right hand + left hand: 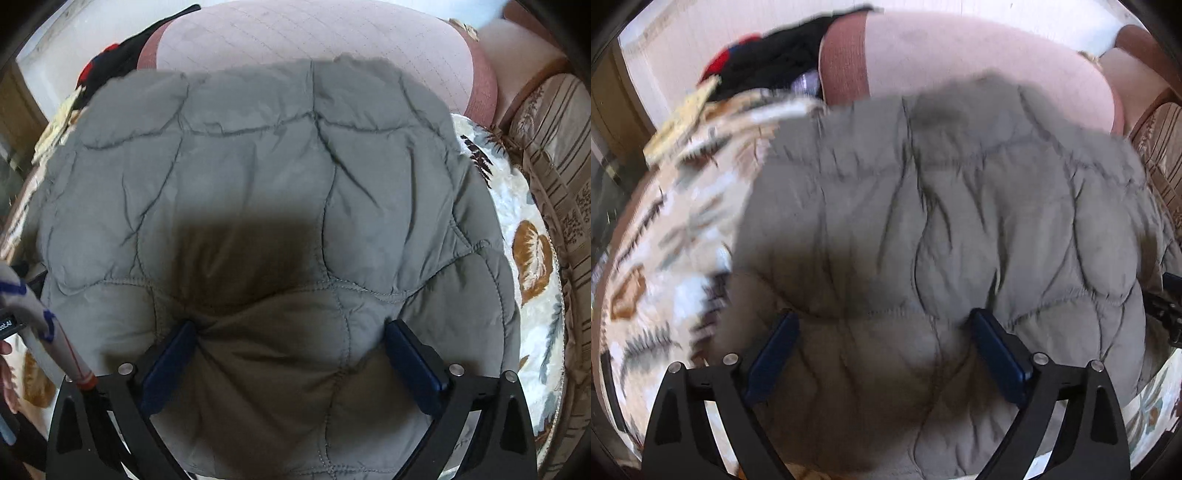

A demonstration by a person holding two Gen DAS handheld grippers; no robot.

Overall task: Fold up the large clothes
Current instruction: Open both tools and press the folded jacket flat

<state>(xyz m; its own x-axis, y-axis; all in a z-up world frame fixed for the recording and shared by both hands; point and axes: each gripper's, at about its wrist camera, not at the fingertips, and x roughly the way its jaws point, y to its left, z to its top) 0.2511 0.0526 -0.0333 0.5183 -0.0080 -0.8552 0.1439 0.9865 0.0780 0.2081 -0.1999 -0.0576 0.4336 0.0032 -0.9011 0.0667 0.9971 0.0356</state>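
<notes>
1. Left gripper [884,341]: jaws spread wide, blue pads resting on the grey quilted jacket [942,229] without pinching it.
2. Right gripper [291,349]: jaws spread wide, pads pressing into a puffed panel of the same jacket [258,177]; nothing clamped.
3. Jacket lies folded on a leaf-patterned blanket [532,251]; bare blanket borders it left and right, a pink cushion [314,33] lies beyond its far edge.
4. Both grippers point steeply downward.

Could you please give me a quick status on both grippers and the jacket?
Left gripper open, right gripper open, both over grey quilted puffer jacket. Jacket lies folded on floral blanket. Nothing in the way.
</notes>
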